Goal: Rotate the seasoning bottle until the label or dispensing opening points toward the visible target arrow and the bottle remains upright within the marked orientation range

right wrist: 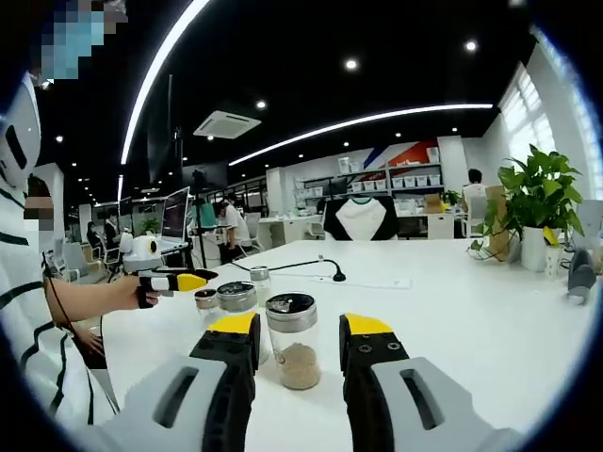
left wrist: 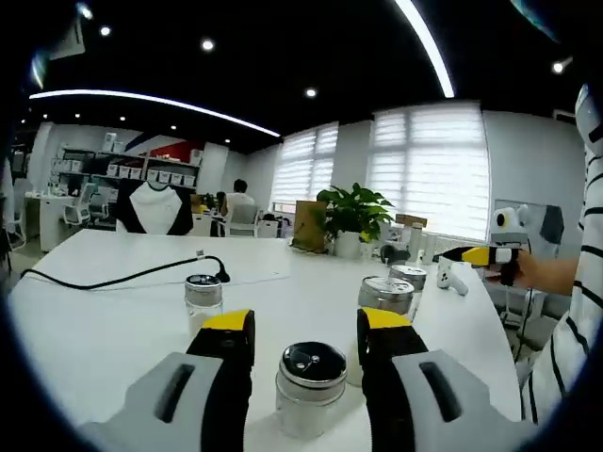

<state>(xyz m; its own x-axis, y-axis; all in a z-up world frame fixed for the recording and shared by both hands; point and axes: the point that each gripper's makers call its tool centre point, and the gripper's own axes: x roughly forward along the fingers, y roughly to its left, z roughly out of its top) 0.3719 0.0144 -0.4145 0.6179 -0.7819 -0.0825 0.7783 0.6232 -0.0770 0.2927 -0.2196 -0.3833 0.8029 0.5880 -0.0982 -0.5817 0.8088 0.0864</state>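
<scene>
Left gripper view, going left to right: black cable [left wrist: 122,276] snaking over the white table [left wrist: 94,348] at upper left, then a lone shaker [left wrist: 203,297] upright left of centre, probably just parked out of the way. Bottom centre, left gripper [left wrist: 306,325] spread wide, yellow-tipped jaws flanking a seasoning bottle [left wrist: 309,386] with a gap on both sides, so not clamping anything. Lined up like that presumably to close on the body and twist without tipping. Bottle upright, metal lid up, dark opening on top. Just right of that, two more shakers [left wrist: 386,294] peeking over the right jaw, potted plant [left wrist: 353,212] behind. Far right of the frame, right gripper [left wrist: 476,255] in a hand [left wrist: 523,268], well apart.

Right gripper view, same deal: left gripper [right wrist: 174,281] at far left, cluster of shakers [right wrist: 236,297] beside it. Bottom centre, right gripper [right wrist: 300,325] also spread apart, nothing pinched, second seasoning bottle [right wrist: 292,348] upright in line with the gap, brown powder settled flat at the bottom. Hard to say if actually between the jaws or just past them. Potted plant [right wrist: 537,193] far right.

Can't tell which bottle gets turned, or which way the target points. Looks like the very start: squeeze and rotate not yet done. Glass probably slippery, so worth grabbing low and square.
</scene>
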